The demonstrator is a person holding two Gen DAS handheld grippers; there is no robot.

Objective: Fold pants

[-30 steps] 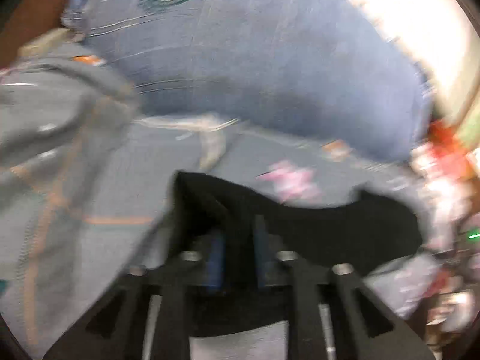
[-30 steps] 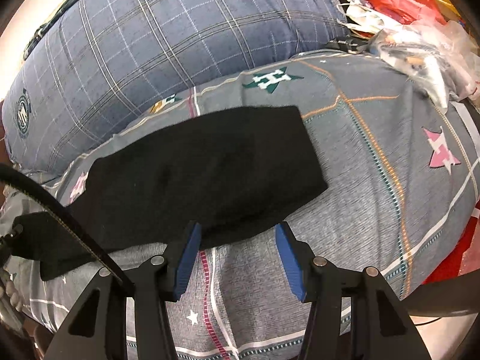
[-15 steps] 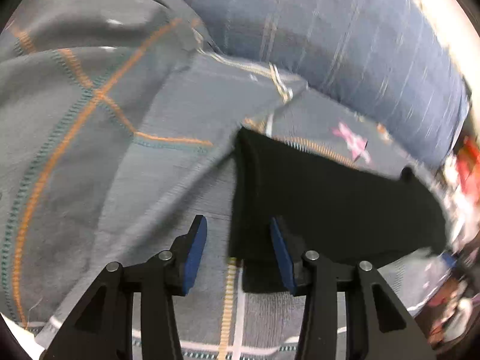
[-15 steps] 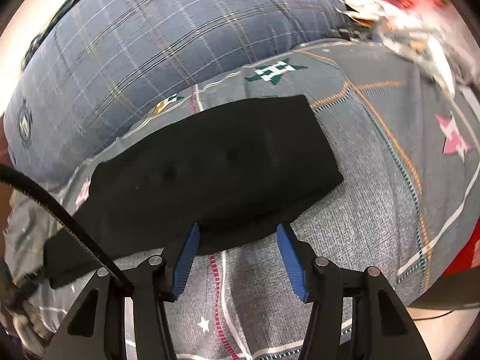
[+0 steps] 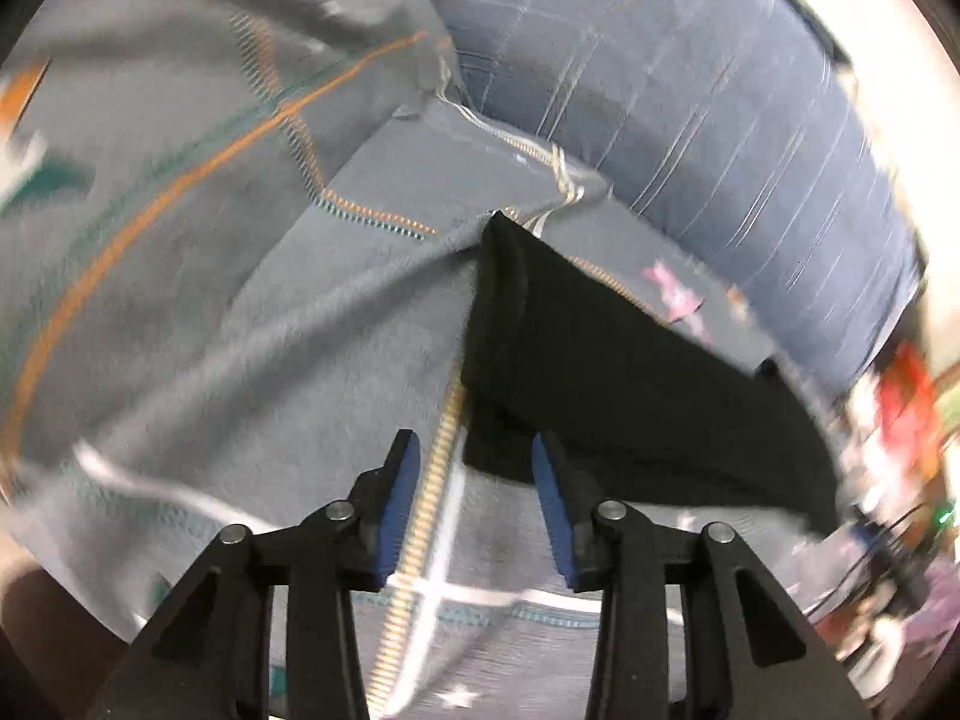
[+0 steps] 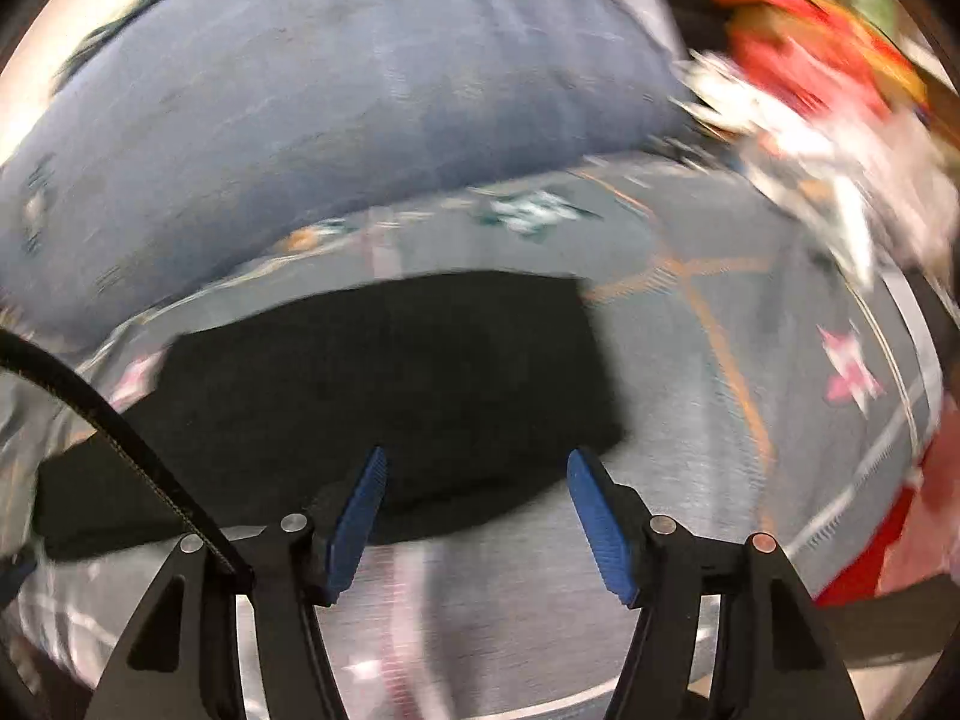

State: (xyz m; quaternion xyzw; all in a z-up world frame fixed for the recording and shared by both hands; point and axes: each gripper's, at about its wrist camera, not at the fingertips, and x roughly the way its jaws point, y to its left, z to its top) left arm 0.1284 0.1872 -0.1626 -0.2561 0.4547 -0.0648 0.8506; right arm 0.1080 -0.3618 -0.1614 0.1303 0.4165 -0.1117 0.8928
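Observation:
The black pants (image 5: 630,384) lie folded flat in a long strip on the grey patterned bedsheet (image 5: 240,330). In the right wrist view the black pants (image 6: 372,384) fill the middle. My left gripper (image 5: 474,468) is open and empty, with its fingertips at the near left corner of the pants. My right gripper (image 6: 477,480) is open and empty, just in front of the near edge of the pants. Both views are blurred by motion.
A big blue plaid pillow (image 5: 690,90) lies behind the pants; it also shows in the right wrist view (image 6: 300,90). Red and white clutter (image 6: 810,90) sits at the right of the bed. The sheet is bunched up at the left (image 5: 180,60).
My left gripper has let go of the pants, opened and drawn back to the corner. My right gripper stays open and has shifted slightly; the pants lie flat.

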